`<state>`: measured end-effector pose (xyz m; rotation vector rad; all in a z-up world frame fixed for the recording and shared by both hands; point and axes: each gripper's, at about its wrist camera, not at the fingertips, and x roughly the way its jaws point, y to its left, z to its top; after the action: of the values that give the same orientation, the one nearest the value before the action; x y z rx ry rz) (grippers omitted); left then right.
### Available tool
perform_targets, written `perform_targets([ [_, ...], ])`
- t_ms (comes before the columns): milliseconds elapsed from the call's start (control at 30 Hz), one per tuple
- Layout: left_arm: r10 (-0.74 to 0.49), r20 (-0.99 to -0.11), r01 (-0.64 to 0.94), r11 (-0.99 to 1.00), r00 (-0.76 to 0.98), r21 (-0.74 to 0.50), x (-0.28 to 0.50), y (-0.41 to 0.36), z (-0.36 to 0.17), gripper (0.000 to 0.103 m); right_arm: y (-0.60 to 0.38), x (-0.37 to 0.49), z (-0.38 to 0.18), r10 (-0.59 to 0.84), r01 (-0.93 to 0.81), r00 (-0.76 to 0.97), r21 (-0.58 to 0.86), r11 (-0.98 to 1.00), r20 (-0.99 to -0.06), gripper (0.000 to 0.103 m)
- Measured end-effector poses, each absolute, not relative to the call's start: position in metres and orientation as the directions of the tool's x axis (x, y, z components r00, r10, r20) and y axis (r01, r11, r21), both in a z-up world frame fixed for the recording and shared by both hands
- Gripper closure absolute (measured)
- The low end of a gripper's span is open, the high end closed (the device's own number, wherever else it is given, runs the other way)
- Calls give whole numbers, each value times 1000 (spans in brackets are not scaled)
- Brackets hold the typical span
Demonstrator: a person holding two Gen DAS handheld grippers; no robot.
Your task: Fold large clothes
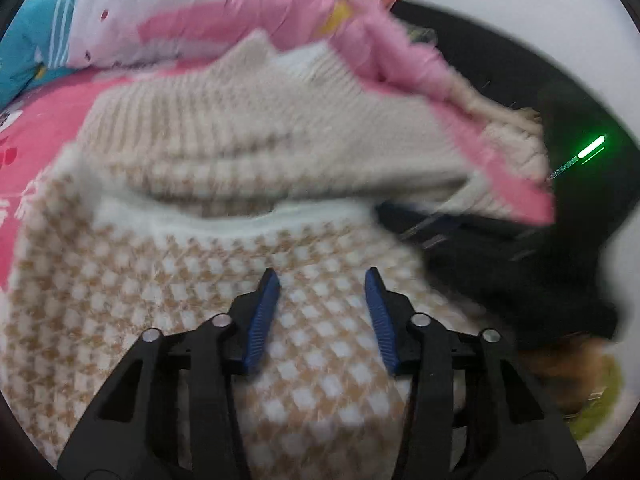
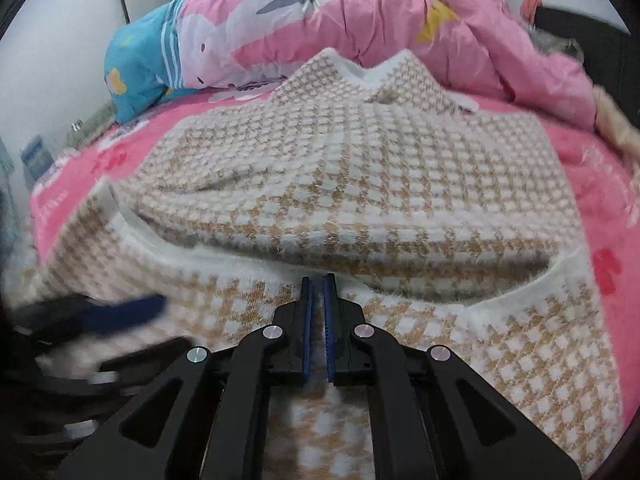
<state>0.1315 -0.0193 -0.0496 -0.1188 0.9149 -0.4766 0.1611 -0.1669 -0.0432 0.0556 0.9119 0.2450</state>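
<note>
Sweater point(image 2: 360, 184) lies spread on the bed point(image 2: 592, 184), checked knit in tan and white, neckline at the far end toward the quilt point(image 2: 400, 28). It sits flat in the middle of the pink sheet because a large garment needs the whole surface for folding.

Right gripper point(image 2: 319, 280): jaws nearly shut, with only a thin slit between the blue pads point(image 2: 329, 320). White fabric shows in that slit, so I judge I am pinching the near edge of the sweater, probably the hem or a folded layer. The hold is low and central, which would let me carry that edge over the body. A fold already runs across the sweater just beyond my jaws; the upper layer overhangs the lower one there.

Left gripper point(image 1: 322, 276): jaws stand wide apart, nothing between them, hovering over the checked knit. The left view is motion-blurred. It shows a ribbed cream panel point(image 1: 248, 120) beyond the white edge band; whether that is the sweater's reverse or a second garment I cannot tell. From the right view the left gripper point(image 2: 120, 316) appears as a dark blur at the sweater's left edge.

Judgement: fold partly made. The left is free, likely to take a second corner or smooth the layer, while the right anchors the edge.

Risk: the fuzzy knit may slip from a thin pinch.
</note>
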Motion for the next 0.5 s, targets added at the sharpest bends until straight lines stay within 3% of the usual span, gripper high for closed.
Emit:
perform_targets([
  [100, -434, -733, 336, 896, 523, -291, 132, -19, -49, 61, -197, 146, -21, 301, -155, 604, 261, 953, -738, 92],
  [167, -432, -735, 335, 897, 523, -288, 132, -19, -50, 61, -224, 128, -5, 275, -111, 650, 269, 957, -709, 75],
  [267, -420, -740, 335, 901, 525, -274, 131, -21, -52, 61, -264, 104, 6, 141, 0, 684, 194, 981, -715, 58],
  [367, -411, -743, 331, 906, 528, -266, 131, -20, -51, 61, -292, 100, -4, 25, 92, 648, 111, 990, -761, 56],
  [500, -393, -751, 318, 914, 531, -254, 134, -24, -50, 62, -303, 106, -19, 26, 102, 631, 115, 988, -776, 56],
])
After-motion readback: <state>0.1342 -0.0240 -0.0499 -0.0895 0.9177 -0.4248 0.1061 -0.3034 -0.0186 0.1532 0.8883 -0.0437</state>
